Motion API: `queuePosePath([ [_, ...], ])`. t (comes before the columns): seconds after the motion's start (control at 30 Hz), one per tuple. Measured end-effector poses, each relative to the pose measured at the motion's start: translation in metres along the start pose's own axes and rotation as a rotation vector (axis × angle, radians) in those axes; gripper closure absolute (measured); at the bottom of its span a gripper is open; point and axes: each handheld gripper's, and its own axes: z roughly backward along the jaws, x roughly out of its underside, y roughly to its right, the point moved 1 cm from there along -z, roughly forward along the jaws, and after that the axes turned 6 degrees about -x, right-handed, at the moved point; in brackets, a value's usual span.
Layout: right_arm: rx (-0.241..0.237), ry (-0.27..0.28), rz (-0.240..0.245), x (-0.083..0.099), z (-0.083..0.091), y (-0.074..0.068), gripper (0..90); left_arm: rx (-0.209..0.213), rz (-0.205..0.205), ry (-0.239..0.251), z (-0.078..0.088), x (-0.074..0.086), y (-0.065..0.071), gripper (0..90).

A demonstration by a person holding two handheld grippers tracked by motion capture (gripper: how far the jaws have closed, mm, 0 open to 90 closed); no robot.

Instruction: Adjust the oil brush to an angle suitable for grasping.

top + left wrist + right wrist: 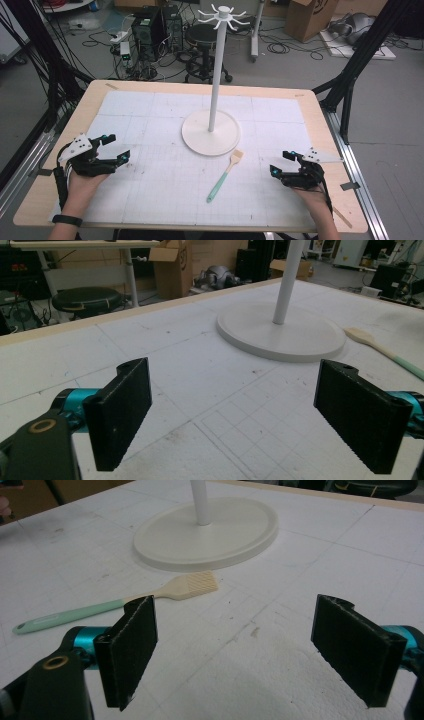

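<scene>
In the high view, a white stand (212, 131) with a round base and a tall pole topped by radiating hooks sits at the centre of the worktop (150, 200). Just below and right of its base lies a pastry brush (225, 175) with a mint-green handle, bristles towards the base but apart from it. The left gripper (116, 148) rests at the lower left of the frame, the right gripper (280, 162) at the lower right; both have their fingers (120, 410) spread wide and hold nothing.
</scene>
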Motion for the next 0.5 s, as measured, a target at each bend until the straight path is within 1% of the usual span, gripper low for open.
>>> queuePosePath([
  [0.33,-0.002,-0.011,0.003,0.0005,-0.0013,-0.0004,17.6,0.001,-0.004,-0.007,-0.0004,0.0005,-0.0006,16.0],
  [0.5,0.003,0.0,0.001,0.0,0.0003,0.0002,17.6,0.001,-0.003,-0.004,-0.0004,0.0003,-0.0001,16.0],
])
